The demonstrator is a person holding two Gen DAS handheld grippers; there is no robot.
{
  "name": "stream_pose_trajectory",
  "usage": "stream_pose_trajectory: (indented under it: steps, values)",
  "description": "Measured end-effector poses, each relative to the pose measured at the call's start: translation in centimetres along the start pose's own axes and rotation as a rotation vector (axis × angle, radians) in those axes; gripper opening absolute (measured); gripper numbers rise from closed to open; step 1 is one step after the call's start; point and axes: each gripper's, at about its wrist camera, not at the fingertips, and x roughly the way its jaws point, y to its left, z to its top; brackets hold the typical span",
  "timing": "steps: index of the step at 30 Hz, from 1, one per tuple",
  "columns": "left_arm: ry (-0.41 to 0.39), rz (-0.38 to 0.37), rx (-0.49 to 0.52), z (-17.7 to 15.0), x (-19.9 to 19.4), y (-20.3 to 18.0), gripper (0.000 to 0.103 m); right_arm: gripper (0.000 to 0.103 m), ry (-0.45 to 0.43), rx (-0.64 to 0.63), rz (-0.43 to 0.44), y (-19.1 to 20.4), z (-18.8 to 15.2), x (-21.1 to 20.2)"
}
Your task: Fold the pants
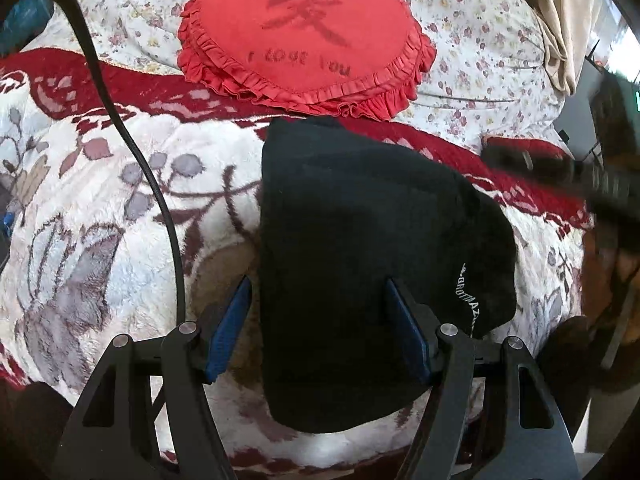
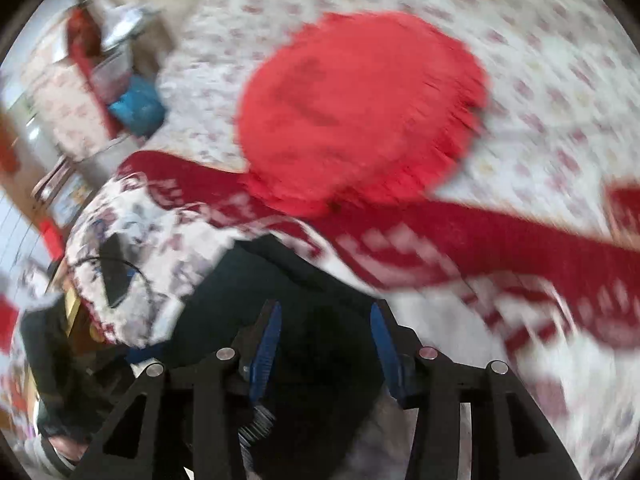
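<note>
Black pants (image 1: 372, 248) lie folded, lower centre; left gripper (image 1: 316, 320) fingers gape over their edge; right gripper (image 2: 325, 338) parted, empty; press flat evenly.

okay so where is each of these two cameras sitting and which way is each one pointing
Left wrist: sits on the left hand-held gripper, looking forward and down along its spread fingers at the folded black pants on the floral blanket.
Right wrist: sits on the right hand-held gripper, angled down at the same bed; blurred, its fingers apart over dark fabric.
Shared: pants, blanket, and the red heart pillow beyond them.
</note>
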Motion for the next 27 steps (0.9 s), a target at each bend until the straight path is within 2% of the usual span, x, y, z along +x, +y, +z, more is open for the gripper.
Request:
stream_pose_trajectory:
  steps: [3,5,7,8,9,12,15,17,19,23,27]
  values:
    - [0.005,-0.007,-0.014,-0.2,0.3,0.0,0.069,0.045,0.039,-0.087,0.061,3.4,1.9,3.6]
    - [0.007,-0.009,-0.015,-0.1,0.3,0.0,0.069,0.045,0.121,-0.150,0.109,5.6,2.7,7.3]
    - [0.007,-0.007,-0.010,-0.2,0.2,0.0,0.069,0.045,0.181,-0.210,0.109,6.9,2.9,10.1]
    - [0.007,-0.006,-0.007,-0.1,0.3,0.0,0.069,0.045,0.204,-0.245,0.081,7.5,3.0,11.5]
    - [0.008,-0.004,-0.006,-0.1,0.3,0.0,0.069,0.036,0.219,-0.266,0.064,7.7,3.0,12.4]
    - [0.013,-0.015,-0.015,0.0,0.6,0.3,0.069,0.007,0.268,-0.289,0.089,7.7,3.0,13.8]
    - [0.023,-0.040,-0.039,0.2,0.9,0.8,0.071,0.006,0.249,-0.356,0.079,8.5,3.2,13.0]
    - [0.023,-0.044,-0.047,0.3,1.2,0.9,0.071,0.006,0.252,-0.357,0.072,8.6,3.6,13.3]
    - [0.033,-0.045,-0.059,0.3,1.7,0.9,0.072,0.005,0.247,-0.337,0.034,8.2,3.6,14.6]
    - [0.044,-0.046,-0.072,0.4,1.9,1.0,0.072,0.004,0.215,-0.271,0.038,7.6,3.9,15.6]
    - [0.042,-0.023,-0.059,0.4,1.3,0.5,0.072,0.005,0.132,-0.210,0.013,6.9,4.6,12.8]
